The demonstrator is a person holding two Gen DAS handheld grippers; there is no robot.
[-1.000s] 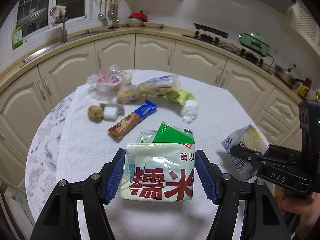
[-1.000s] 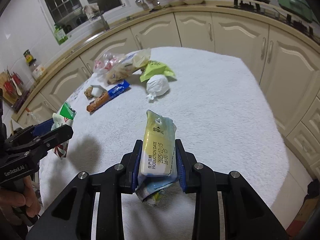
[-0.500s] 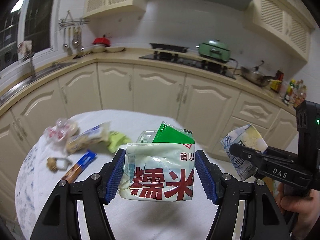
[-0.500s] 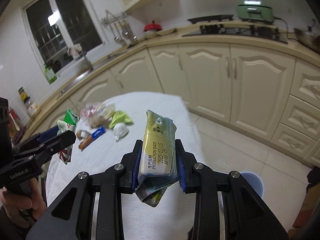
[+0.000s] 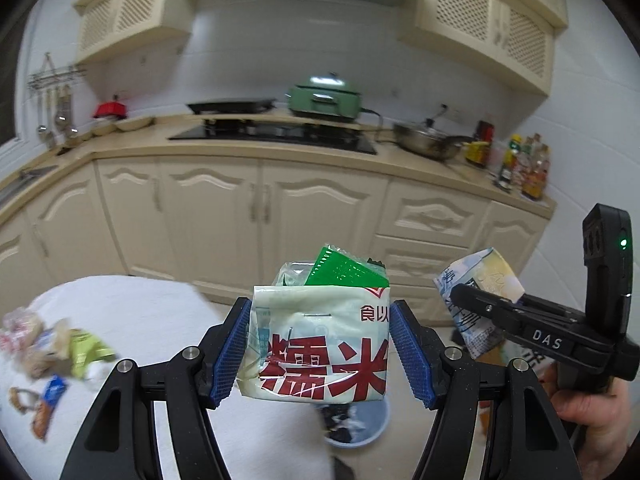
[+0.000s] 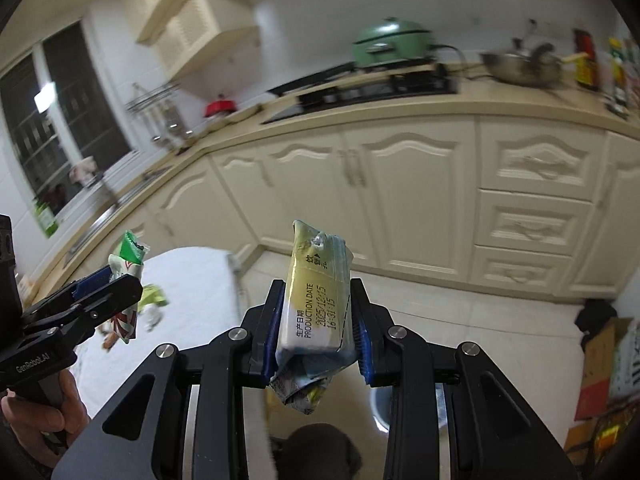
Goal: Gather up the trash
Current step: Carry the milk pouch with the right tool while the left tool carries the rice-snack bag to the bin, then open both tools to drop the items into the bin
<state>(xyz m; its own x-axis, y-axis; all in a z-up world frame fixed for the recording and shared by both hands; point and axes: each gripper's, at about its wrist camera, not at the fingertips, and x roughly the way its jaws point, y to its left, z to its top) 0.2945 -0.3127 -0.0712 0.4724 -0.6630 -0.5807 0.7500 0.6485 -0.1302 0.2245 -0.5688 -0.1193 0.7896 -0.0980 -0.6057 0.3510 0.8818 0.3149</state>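
Left wrist view: my left tongs (image 5: 320, 354) are clamped on a white rice bag (image 5: 320, 350) with big red characters, blue pads pressing both sides; a green packet (image 5: 346, 272) sticks out of its open top. The bag hangs over the near edge of the white-clothed table (image 5: 132, 320), and just below it on the floor sits a blue trash bin (image 5: 360, 428) with dark stuff inside. Leftover trash is still on the table at far left: a lime-green wrapper (image 5: 86, 350), a blue-orange snack wrapper (image 5: 46, 406) and some blurred bags I can't identify. On the right, the right tongs (image 5: 476, 308) come in from the side, held by a hand (image 5: 588, 412), gripping a crumpled milk carton (image 5: 476, 300). Right wrist view: right tongs (image 6: 316, 336) are closed tight on that flattened carton (image 6: 316, 304), which stands upright with the production date print facing me and the crushed end poking out below the pads. It's over tiled floor, and the rim of the bin (image 6: 378, 408) shows beneath, mostly hidden by the tongs. At left, the left tongs (image 6: 116, 288) hold the rice bag (image 6: 126, 316) edge-on with the green packet (image 6: 130, 246) on top, table (image 6: 192, 280) behind them. Background is blurred.
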